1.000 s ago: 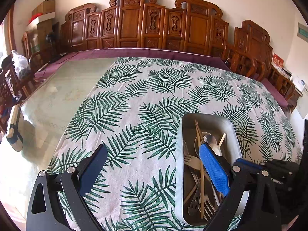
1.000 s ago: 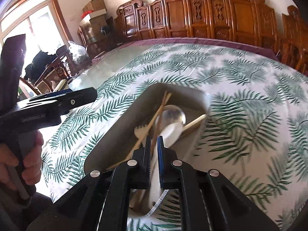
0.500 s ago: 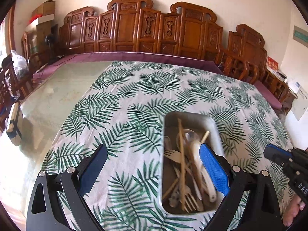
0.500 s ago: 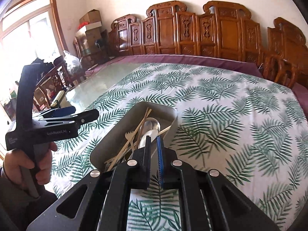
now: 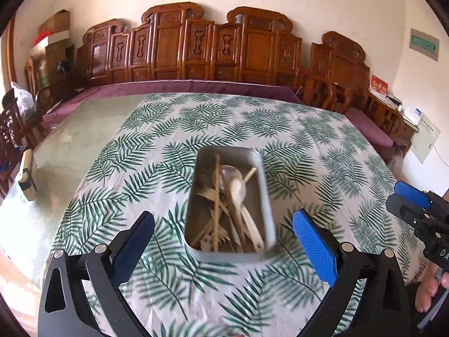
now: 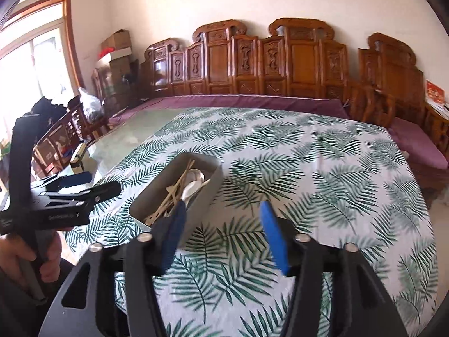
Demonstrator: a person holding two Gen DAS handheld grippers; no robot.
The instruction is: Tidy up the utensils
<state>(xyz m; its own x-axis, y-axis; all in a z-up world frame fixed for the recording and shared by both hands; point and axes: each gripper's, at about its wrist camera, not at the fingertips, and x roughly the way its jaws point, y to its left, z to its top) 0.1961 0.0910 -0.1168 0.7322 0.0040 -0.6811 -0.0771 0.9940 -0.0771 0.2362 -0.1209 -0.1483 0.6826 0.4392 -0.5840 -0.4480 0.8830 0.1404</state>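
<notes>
A grey metal tray (image 5: 266,185) holds several utensils: wooden chopsticks (image 5: 216,196), a white spoon (image 5: 238,191), a metal spoon and forks. It sits on the palm-leaf tablecloth. My left gripper (image 5: 224,241) is open and empty, raised above the tray's near end. My right gripper (image 6: 221,233) is open and empty, held just right of the tray (image 6: 207,193). Each gripper shows in the other's view: the right (image 5: 415,210), the left (image 6: 75,196).
The leaf-print cloth (image 5: 252,123) covers the right part of a glass-topped table (image 5: 84,129). Carved wooden chairs (image 5: 224,47) line the far wall. A small wooden block (image 5: 26,174) lies at the table's left edge.
Both grippers have pulled back and up from the tray. My right gripper, shut before, has opened. The left stayed open.
</notes>
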